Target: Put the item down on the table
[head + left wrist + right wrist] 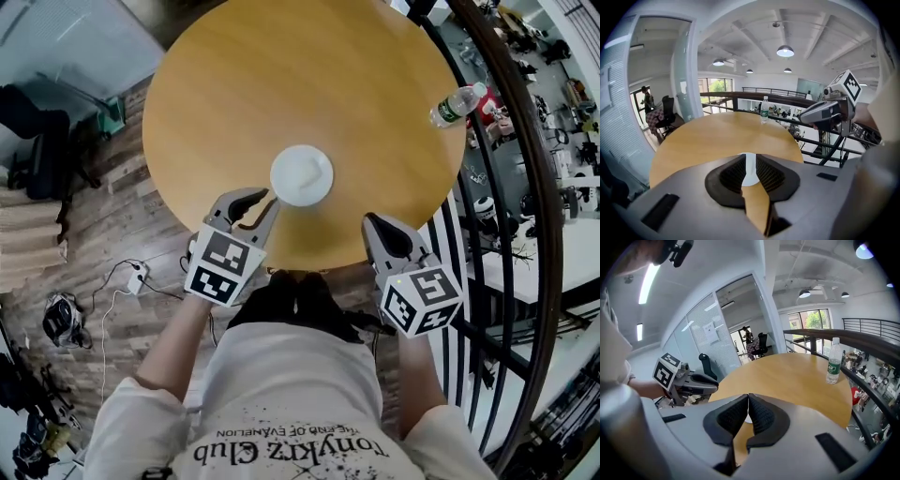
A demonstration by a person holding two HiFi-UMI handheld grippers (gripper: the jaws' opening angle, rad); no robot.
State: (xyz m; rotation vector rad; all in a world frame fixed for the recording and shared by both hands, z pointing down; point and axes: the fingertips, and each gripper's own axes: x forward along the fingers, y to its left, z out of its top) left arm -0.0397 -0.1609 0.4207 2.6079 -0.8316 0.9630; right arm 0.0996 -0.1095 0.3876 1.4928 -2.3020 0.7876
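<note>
One white disc (301,175), one bottle (457,104)

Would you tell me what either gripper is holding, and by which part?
Nothing is held. The left gripper is slightly open and empty, the right gripper shut on nothing; the white round item lies free on the table.

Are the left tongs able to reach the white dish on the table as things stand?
Probably yes. The left tongs point at the white dish from close by, with nothing between them over the table; the jaws stand only narrowly apart.
</note>
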